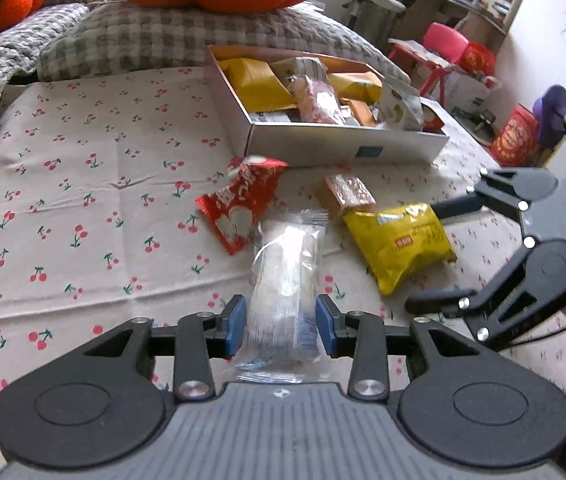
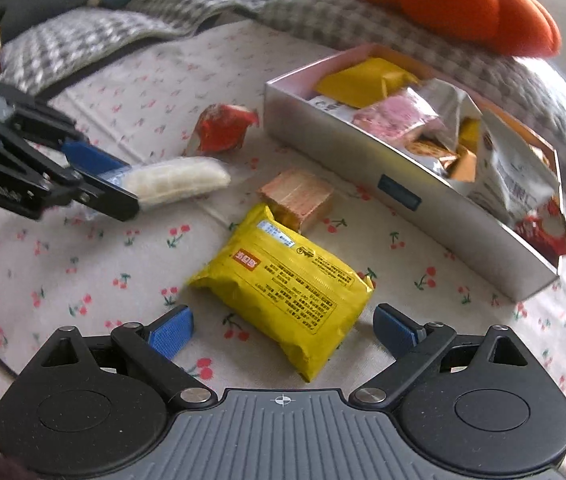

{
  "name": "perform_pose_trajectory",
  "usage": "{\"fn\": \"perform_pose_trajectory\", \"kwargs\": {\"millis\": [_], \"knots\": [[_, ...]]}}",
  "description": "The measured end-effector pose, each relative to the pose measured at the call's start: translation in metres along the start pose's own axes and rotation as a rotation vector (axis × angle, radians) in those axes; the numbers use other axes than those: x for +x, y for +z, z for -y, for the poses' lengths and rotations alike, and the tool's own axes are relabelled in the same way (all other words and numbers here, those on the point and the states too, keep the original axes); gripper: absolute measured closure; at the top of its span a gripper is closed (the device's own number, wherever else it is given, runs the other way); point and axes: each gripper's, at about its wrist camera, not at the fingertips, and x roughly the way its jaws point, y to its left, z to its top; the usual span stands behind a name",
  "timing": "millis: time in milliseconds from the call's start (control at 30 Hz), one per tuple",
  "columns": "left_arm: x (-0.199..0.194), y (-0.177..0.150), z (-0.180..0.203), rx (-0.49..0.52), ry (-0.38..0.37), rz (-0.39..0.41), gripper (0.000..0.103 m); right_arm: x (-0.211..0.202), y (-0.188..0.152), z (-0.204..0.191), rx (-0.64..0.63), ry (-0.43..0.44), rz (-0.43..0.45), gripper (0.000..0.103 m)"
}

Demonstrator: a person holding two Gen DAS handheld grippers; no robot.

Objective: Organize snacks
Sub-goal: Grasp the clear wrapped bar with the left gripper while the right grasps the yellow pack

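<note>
We see a shallow grey cardboard box point(image 1: 347, 146) lying open on the cherry-print cloth point(image 1: 83, 200), at the far side of the loose snacks and just in front of a checked pillow point(image 1: 155, 36). It is crowded: a yellow packet point(image 1: 257, 80) fills its far left corner, a pink wrapped cake point(image 1: 317, 98) lies in the middle, small orange sachets point(image 1: 363, 112) sit nearer the front wall, and a pale grey-white bag point(image 1: 397, 108) leans at the right end. From the right wrist view we also make out a red packet point(image 2: 543, 232) tucked into the near end of the box, beneath the white bag.

Outside the box, four snacks remain. Our left gripper point(image 1: 282, 326) is clenched on a clear-wrapped white snack point(image 1: 287, 280), its blue pads pressing both sides of the wrapper, and the snack sticks forward from the fingers, lifted off the cloth. A red packet point(image 1: 239, 204) lies just left of it, near the box's front wall. A small pink-orange wafer block point(image 1: 349, 194) rests close to the box, touching the corner of a yellow pouch point(image 2: 287, 296) lying nearer to us.

Our right gripper point(image 2: 283, 332) stands released, jaws spread wide with the near end of that yellow pouch between them, the pads apart from the wrapper.
</note>
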Motion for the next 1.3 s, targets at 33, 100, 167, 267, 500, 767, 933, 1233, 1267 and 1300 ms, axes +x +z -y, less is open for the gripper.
{"fn": "perform_pose_trajectory", "kwargs": {"millis": [33,100,167,267,500,767,933,1233,1267,1300], "knots": [[-0.001,-0.001,0.000,0.001,0.007,0.007,0.061,0.000,0.000,-0.001,-0.012,-0.001,0.001,0.003],[-0.002,-0.001,0.001,0.001,0.021,0.022,0.048,0.001,0.002,-0.001,-0.022,-0.013,-0.010,0.001],[-0.002,0.000,0.001,0.007,0.016,0.034,0.038,0.002,0.005,-0.001,-0.022,-0.024,-0.016,0.001],[0.001,0.003,0.003,0.015,0.017,0.029,0.035,0.004,0.008,-0.004,-0.046,-0.041,-0.004,0.001],[0.014,0.009,0.012,0.027,0.026,0.000,0.035,0.011,0.015,0.000,-0.037,-0.049,0.006,0.001],[0.021,0.009,0.019,0.048,0.057,-0.038,0.043,0.017,0.021,0.001,-0.050,-0.051,0.025,0.001],[0.021,0.011,0.021,0.051,0.127,-0.061,0.054,0.018,0.022,0.000,-0.067,-0.050,0.035,0.002],[0.025,0.018,0.030,0.045,0.199,-0.122,0.065,0.021,0.028,-0.001,-0.066,-0.010,0.028,0.010],[0.025,0.018,0.030,0.043,0.199,-0.123,0.067,0.021,0.029,-0.001,-0.068,0.000,0.029,0.015],[0.025,0.018,0.030,0.038,0.199,-0.125,0.068,0.020,0.029,-0.002,-0.071,0.009,0.030,0.018]]}}
